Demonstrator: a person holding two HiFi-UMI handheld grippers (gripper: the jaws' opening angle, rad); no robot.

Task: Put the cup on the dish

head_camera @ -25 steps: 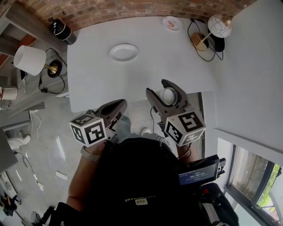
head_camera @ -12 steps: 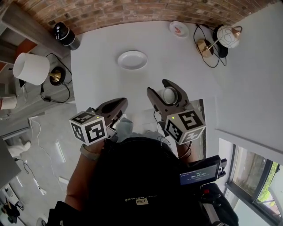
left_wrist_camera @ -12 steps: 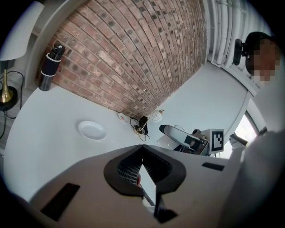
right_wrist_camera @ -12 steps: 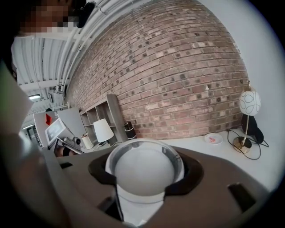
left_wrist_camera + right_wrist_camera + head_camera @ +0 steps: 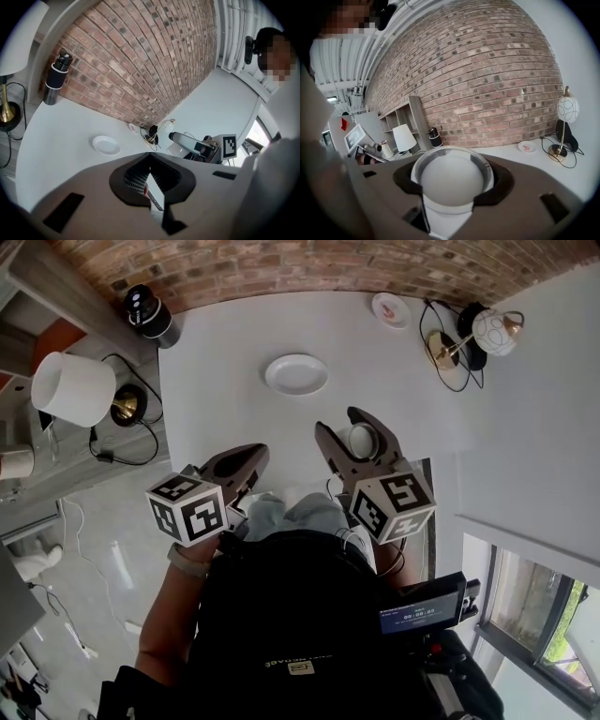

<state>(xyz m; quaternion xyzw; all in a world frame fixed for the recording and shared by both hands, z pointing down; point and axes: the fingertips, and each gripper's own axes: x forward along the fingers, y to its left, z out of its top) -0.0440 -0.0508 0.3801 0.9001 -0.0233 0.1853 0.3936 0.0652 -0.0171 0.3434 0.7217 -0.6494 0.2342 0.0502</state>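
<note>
A white oval dish (image 5: 296, 374) lies on the white table (image 5: 216, 362), toward its far side; in the left gripper view the dish (image 5: 106, 145) shows beyond the jaws. A clear, frosted cup (image 5: 360, 442) sits upright between the jaws of my right gripper (image 5: 349, 434), which is shut on it over the table's near edge, short of the dish. In the right gripper view the cup (image 5: 452, 183) fills the gap of the right gripper (image 5: 452, 161). My left gripper (image 5: 242, 463) hangs shut and empty at the near edge, left of the cup.
A black flask (image 5: 148, 310) stands at the table's far left corner. A small saucer (image 5: 390, 308) and a brass lamp with a round shade (image 5: 469, 337) are at the far right. A white-shaded lamp (image 5: 67, 388) stands off the table's left side. Brick wall behind.
The view has shifted, so the dish now sits nearer and more to the right. The right gripper still holds the cup and is a little closer to the dish. The left gripper stays shut.
</note>
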